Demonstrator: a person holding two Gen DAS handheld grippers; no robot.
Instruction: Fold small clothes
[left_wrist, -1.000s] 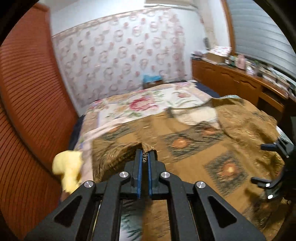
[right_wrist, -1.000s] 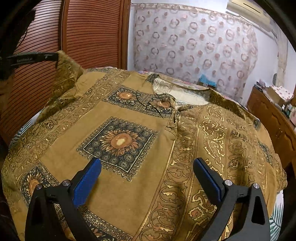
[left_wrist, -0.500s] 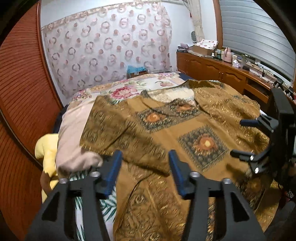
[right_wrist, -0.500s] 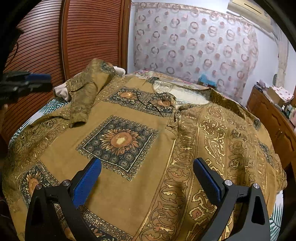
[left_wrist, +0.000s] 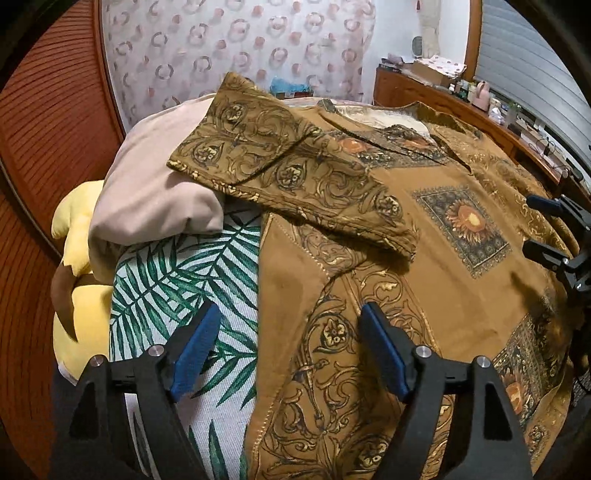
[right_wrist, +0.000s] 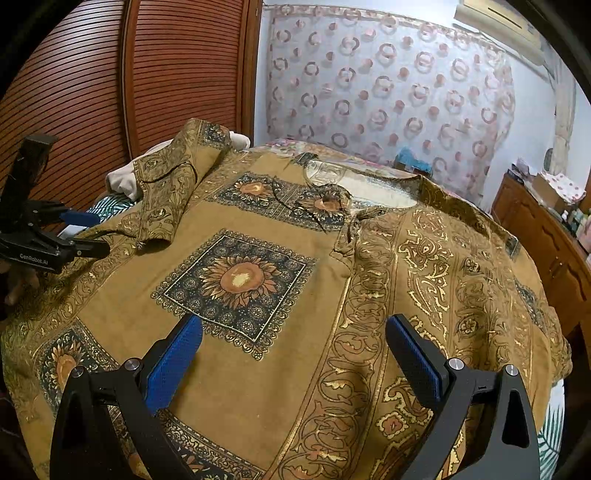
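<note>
A brown shirt (left_wrist: 436, 266) (right_wrist: 280, 332) with gold scrollwork and sunflower squares lies spread on the bed, collar at the far end. Its left sleeve (left_wrist: 295, 173) (right_wrist: 166, 184) lies folded inward across the body. My left gripper (left_wrist: 290, 325) (right_wrist: 86, 230) hovers over the shirt's left side seam, its jaws still opening, with nothing pinched between the blue pads. My right gripper (right_wrist: 293, 334) (left_wrist: 532, 225) stands open above the shirt's lower front, pads clear of the cloth.
A leaf-print sheet (left_wrist: 177, 280) shows left of the shirt. A pinkish cloth (left_wrist: 155, 192) and a yellow plush (left_wrist: 74, 229) lie at the bed's left edge. Slatted wooden doors (right_wrist: 110, 74) stand left; a wooden dresser (right_wrist: 554, 236) runs along the right.
My left gripper held the sleeve up, carried it inward, let go and dropped lower; its jaws went from shut to wide. The sleeve now rests on the shirt. The right gripper stayed still.
</note>
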